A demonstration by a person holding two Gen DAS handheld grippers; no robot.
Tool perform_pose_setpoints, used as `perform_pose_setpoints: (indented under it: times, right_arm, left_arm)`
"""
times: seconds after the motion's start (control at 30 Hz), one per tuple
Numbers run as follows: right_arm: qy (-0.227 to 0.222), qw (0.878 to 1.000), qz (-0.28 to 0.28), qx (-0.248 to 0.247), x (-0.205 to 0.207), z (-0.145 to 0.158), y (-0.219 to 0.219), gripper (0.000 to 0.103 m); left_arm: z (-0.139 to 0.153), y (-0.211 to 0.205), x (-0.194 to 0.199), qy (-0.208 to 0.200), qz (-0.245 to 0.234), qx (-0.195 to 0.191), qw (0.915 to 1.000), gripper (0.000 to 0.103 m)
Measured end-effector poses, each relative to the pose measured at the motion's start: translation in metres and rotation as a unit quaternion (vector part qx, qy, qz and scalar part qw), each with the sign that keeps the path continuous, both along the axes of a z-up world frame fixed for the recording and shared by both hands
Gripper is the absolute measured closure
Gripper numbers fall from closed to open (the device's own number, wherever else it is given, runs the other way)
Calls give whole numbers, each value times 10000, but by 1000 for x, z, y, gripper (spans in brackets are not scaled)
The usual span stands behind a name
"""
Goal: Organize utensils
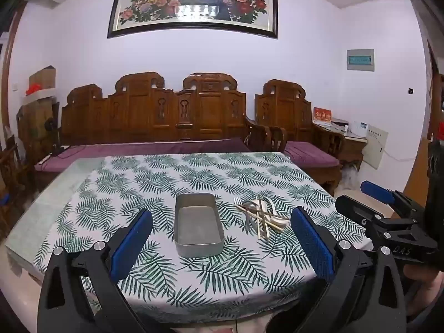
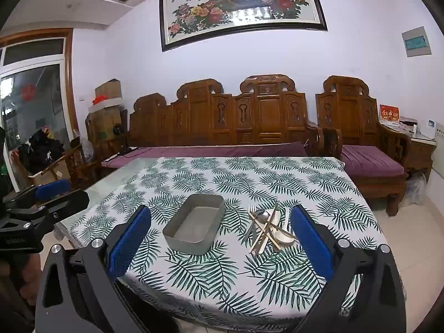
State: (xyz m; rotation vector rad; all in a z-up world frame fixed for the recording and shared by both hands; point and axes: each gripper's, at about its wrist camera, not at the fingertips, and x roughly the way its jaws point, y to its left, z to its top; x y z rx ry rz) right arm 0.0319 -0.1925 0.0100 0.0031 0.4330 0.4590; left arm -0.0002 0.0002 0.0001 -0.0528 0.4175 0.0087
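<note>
An empty grey metal tin [image 1: 198,223] [image 2: 195,226] sits on the leaf-patterned tablecloth [image 1: 194,174] [image 2: 249,172]. To its right lies a pile of utensils [image 1: 262,215] [image 2: 267,227]: a fork, spoons, a white spoon and wooden chopsticks, crossed over each other. My left gripper [image 1: 222,238] is open and empty, held above the table's near edge, short of the tin. My right gripper [image 2: 220,238] is open and empty too, at about the same distance. Each gripper shows at the edge of the other's view, the right one [image 1: 388,205] and the left one [image 2: 41,202].
The table's left strip [image 1: 47,211] is bare glass beside the cloth. A carved wooden sofa [image 1: 155,122] with purple cushions and a matching armchair [image 2: 358,138] stand behind the table. Floor lies to the right of the table [image 2: 410,236].
</note>
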Motion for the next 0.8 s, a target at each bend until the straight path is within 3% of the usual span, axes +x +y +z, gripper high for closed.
perform_pose_setpoints:
  times: [0.8]
  right_arm:
    - [-23,10000,1,56,0,-1,-2,3]
  left_arm:
    - [-1,-5,-2,-4,-20,16,10000,7]
